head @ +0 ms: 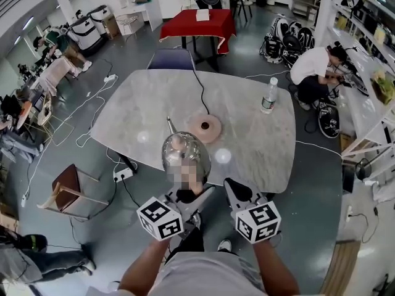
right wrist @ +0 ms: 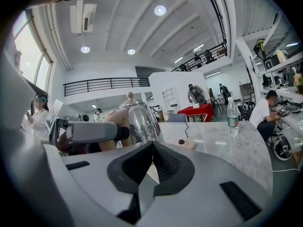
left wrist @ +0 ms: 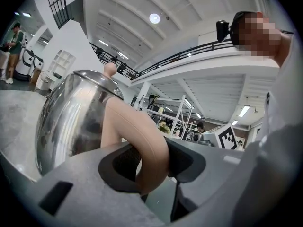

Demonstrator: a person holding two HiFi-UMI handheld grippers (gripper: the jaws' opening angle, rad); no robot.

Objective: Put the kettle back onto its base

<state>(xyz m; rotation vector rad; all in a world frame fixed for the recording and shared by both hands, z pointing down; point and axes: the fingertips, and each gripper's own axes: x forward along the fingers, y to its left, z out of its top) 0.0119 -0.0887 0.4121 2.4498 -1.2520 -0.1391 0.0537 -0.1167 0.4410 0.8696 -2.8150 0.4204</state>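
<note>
At near edge of table [head: 265, 147]: kettle [head: 185, 155], handle [left wrist: 142, 141] pinched by left gripper [head: 192, 200]. Base [head: 205, 128] just beyond, far-right. Right gripper [head: 239, 191] beside, pressed together, empty.

This is looking like a big workshop hall: cables [head: 92, 97] are trailing across the floor [head: 321, 221], shelves [head: 367, 39] are standing at 2 o'clock, a person [head: 313, 69] is crouching over gear [head: 325, 117] beside them.

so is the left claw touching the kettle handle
Touching. The left gripper view shows the left claw clamped on the kettle handle, pads against both sides.
</note>
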